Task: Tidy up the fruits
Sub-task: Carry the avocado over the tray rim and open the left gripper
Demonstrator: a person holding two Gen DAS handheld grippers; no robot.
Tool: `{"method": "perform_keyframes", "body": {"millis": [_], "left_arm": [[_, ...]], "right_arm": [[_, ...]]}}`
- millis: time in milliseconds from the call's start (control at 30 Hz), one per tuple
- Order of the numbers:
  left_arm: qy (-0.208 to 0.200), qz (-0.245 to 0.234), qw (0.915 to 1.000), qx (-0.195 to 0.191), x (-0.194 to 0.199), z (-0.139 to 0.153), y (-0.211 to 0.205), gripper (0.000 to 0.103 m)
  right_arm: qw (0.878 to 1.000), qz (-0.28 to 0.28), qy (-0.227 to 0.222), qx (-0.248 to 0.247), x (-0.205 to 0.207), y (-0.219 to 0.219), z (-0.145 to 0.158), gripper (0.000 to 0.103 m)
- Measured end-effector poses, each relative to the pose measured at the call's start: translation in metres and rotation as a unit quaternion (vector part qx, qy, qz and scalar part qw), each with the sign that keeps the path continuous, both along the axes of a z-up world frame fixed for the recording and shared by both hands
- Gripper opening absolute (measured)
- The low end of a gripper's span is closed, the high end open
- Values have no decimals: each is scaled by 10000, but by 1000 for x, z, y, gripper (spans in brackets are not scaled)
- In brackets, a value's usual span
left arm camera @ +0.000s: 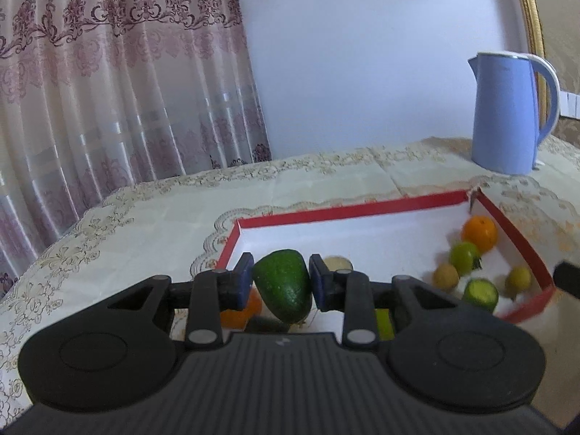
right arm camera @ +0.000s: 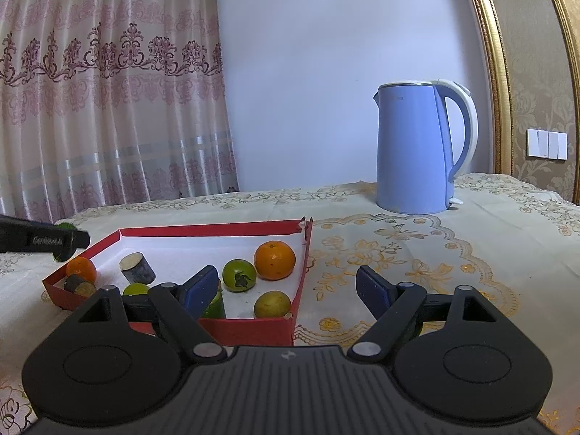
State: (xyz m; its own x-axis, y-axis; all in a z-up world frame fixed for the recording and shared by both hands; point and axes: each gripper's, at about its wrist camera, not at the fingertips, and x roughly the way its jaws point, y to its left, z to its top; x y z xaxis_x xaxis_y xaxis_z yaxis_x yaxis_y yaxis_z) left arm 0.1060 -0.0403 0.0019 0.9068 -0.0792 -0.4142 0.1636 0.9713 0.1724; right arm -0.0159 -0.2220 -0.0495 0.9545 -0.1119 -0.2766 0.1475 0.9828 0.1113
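My left gripper is shut on a dark green avocado and holds it above the near left part of a red-rimmed white tray. Lying in the tray are an orange, a green tomato, a brownish fruit and a cut green piece. My right gripper stands open over the tray's near right corner with nothing between its fingers. In the right wrist view the orange, green tomato and a small orange show, and the left gripper's finger hides most of the avocado.
A blue electric kettle stands at the back right of the table, behind the tray. A patterned cream tablecloth covers the table. A curtain hangs on the left, and a gold frame rises on the right.
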Motion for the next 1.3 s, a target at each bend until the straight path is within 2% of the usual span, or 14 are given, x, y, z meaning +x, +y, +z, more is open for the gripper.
{"method": "perform_keyframes", "body": {"millis": [500, 900, 1100, 1300], "left_arm": [[204, 77, 9996, -171, 27, -15, 1, 30], [330, 76, 9992, -220, 32, -18, 4, 30], [657, 46, 9972, -344, 44, -28, 7, 30], [679, 48, 9970, -371, 46, -29, 8, 30]], "right_arm": [[9999, -36, 78, -59, 3, 0, 0, 83], [9998, -66, 101, -160, 3, 2, 1, 83], [9996, -89, 141, -214, 5, 4, 1, 83], [9996, -98, 144, -218, 5, 5, 1, 83]]}}
